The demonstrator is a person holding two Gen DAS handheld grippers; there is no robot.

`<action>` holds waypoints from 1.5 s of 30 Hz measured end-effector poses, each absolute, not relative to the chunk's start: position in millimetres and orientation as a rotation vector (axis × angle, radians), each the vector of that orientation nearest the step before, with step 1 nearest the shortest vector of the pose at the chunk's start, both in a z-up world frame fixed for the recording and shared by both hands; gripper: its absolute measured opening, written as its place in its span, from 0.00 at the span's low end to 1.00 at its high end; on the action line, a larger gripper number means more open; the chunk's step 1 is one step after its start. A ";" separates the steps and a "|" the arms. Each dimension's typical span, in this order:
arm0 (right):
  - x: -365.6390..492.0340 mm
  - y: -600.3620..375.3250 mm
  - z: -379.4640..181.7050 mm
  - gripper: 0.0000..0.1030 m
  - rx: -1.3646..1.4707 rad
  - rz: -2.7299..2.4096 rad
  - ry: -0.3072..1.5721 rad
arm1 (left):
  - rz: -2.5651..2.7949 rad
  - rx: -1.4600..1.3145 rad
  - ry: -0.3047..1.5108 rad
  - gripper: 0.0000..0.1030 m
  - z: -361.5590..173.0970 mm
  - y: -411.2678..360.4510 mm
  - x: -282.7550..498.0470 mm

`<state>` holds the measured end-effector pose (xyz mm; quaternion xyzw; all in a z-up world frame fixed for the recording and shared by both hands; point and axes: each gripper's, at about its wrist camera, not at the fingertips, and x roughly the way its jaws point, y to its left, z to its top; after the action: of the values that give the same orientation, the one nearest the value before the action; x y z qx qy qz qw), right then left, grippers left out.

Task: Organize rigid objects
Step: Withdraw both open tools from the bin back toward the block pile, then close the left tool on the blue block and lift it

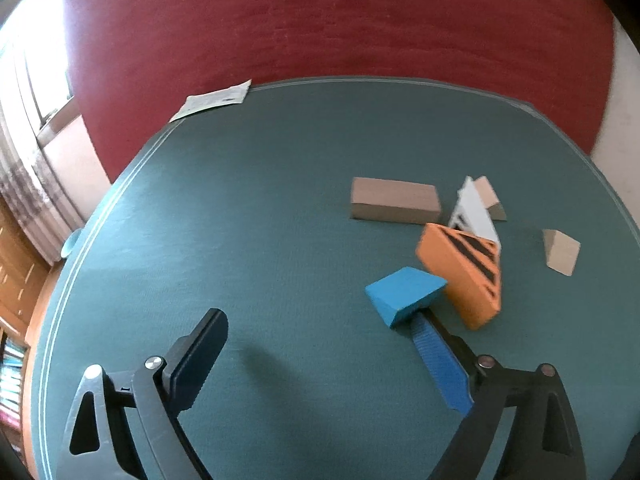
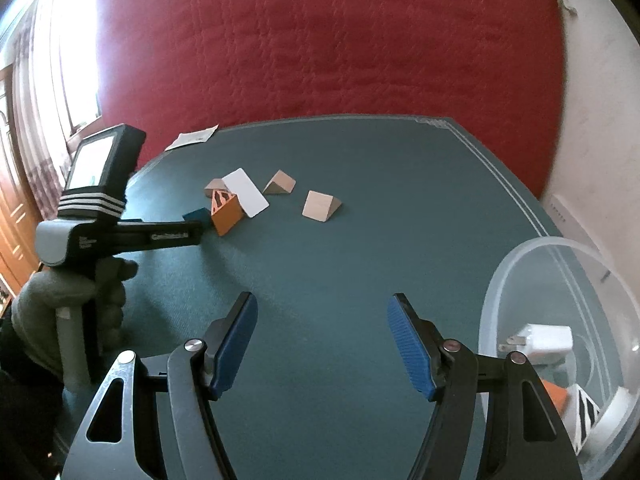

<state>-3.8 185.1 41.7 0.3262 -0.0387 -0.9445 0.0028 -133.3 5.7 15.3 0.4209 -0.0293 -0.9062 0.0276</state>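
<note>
On the green table mat [image 1: 260, 208] lies a loose cluster of blocks: a blue wedge [image 1: 404, 294], an orange wedge with black stripes [image 1: 452, 272], a white wedge [image 1: 476, 210], a brown rectangular block [image 1: 394, 200] and two tan wedges [image 1: 562, 252]. My left gripper [image 1: 320, 316] is open wide. The blue wedge sits right at the tip of its right finger and hides that tip; nothing lies between the jaws. My right gripper [image 2: 323, 299] hangs open over bare mat, well short of the blocks [image 2: 246, 192]. In the right wrist view a gloved hand [image 2: 60, 300] holds the left gripper.
A clear round tub [image 2: 500, 280] stands at the near right and holds a white plug adapter [image 2: 540, 344] and orange and white pieces. A paper slip [image 1: 216, 100] lies at the mat's far left corner. A red quilt [image 2: 320, 40] rises behind the table.
</note>
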 end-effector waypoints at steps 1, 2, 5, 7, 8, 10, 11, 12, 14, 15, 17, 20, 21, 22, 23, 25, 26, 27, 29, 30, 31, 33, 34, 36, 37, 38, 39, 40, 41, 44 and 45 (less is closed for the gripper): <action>-5.1 185.1 40.8 0.67 1.028 -2.959 -0.123 | -2.791 1.297 -0.086 0.92 15.1 3.4 -132.7; -6.9 184.7 39.3 0.67 1.033 -2.955 -0.125 | -2.782 1.295 -0.083 0.92 14.8 1.2 -133.4; -10.7 184.5 35.3 0.67 1.040 -2.945 -0.137 | -2.761 1.292 -0.076 0.92 14.7 -3.4 -134.1; -11.5 184.5 33.8 0.67 1.040 -2.942 -0.146 | -2.760 1.283 -0.088 0.92 15.2 -2.9 -132.4; -12.0 184.8 33.0 0.67 1.041 -2.940 -0.150 | -2.767 1.279 -0.096 0.92 15.8 -1.2 -130.2; -14.0 184.8 31.2 0.67 1.045 -2.937 -0.156 | -2.784 1.274 -0.109 0.92 16.9 2.0 -128.4; -13.5 185.0 30.8 0.67 1.048 -2.935 -0.159 | -2.795 1.270 -0.117 0.92 17.8 4.2 -127.6; -14.3 185.3 30.0 0.67 1.051 -2.933 -0.163 | -2.804 1.267 -0.125 0.91 19.0 6.9 -127.3; -15.3 185.8 28.6 0.67 1.054 -2.930 -0.167 | -2.823 1.262 -0.144 0.90 21.1 13.4 -127.0; -14.6 185.9 28.3 0.67 1.055 -2.929 -0.169 | -2.828 1.259 -0.151 0.88 22.0 15.8 -127.6; -14.0 186.0 28.0 0.67 1.058 -2.928 -0.172 | -2.832 1.263 -0.163 0.78 22.1 20.0 -130.0; -13.3 187.4 27.9 0.67 1.060 -2.929 -0.179 | -2.825 1.296 -0.144 0.65 18.4 19.8 -137.3; -13.3 187.7 28.0 0.67 1.062 -2.929 -0.181 | -2.823 1.304 -0.134 0.64 17.0 19.1 -139.6; -13.1 187.7 27.9 0.67 1.063 -2.929 -0.181 | -2.828 1.302 -0.112 0.64 17.2 17.3 -140.9; -13.7 187.7 27.5 0.67 1.065 -2.928 -0.181 | -2.831 1.309 -0.097 0.64 17.4 17.2 -140.6; -15.1 187.0 27.2 0.67 1.070 -2.928 -0.181 | -2.851 1.323 -0.053 0.64 18.3 14.8 -140.2; -15.9 186.6 27.2 0.67 1.072 -2.928 -0.182 | -2.851 1.319 -0.049 0.64 19.4 17.1 -137.4; -16.6 185.5 27.4 0.67 1.074 -2.926 -0.182 | -2.850 1.316 -0.046 0.64 19.8 16.9 -137.8; -18.9 183.2 27.0 0.67 1.075 -2.924 -0.179 | -2.852 1.327 -0.024 0.64 20.1 15.3 -139.5; -19.8 180.9 27.2 0.67 1.074 -2.921 -0.176 | -2.852 1.338 -0.003 0.64 20.3 14.4 -140.2; -20.1 179.9 26.8 0.67 1.073 -2.919 -0.175 | -2.852 1.348 0.015 0.65 20.6 14.5 -140.4; -21.5 176.1 26.1 0.67 1.074 -2.912 -0.170 | -2.849 1.362 0.053 0.69 21.0 12.8 -143.4; -22.4 174.3 25.4 0.67 1.076 -2.909 -0.168 | -2.847 1.363 0.057 0.69 21.4 13.3 -144.3; -24.5 170.8 24.2 0.67 1.081 -2.901 -0.164 | -2.843 1.364 0.063 0.70 22.7 15.3 -147.3; -25.3 169.8 23.8 0.67 1.083 -2.898 -0.166 | -2.842 1.369 0.076 0.71 23.4 16.7 -148.4; -25.9 168.7 23.9 0.67 1.083 -2.896 -0.167 | -2.844 1.368 0.084 0.74 23.4 16.9 -149.9; -26.3 167.9 24.1 0.67 1.082 -2.896 -0.168 | -2.845 1.363 0.086 0.76 24.1 17.8 -150.4; -27.0 167.4 23.9 0.67 1.083 -2.896 -0.169 | -2.842 1.351 0.079 0.76 24.4 19.4 -151.1; -28.1 166.8 23.6 0.67 1.086 -2.895 -0.170 | -2.840 1.347 0.077 0.76 23.3 19.2 -151.5; -30.1 166.2 22.6 0.67 1.097 -2.890 -0.178 | -2.825 1.353 0.062 0.68 17.5 18.7 -154.2; -30.6 166.0 22.1 0.67 1.101 -2.889 -0.181 | -2.822 1.340 0.046 0.64 16.5 18.3 -154.0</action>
<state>-30.6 166.0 22.1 0.3555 -0.0583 -0.9326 0.0225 -154.0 18.3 16.5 0.4288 0.0148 -0.9032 0.0084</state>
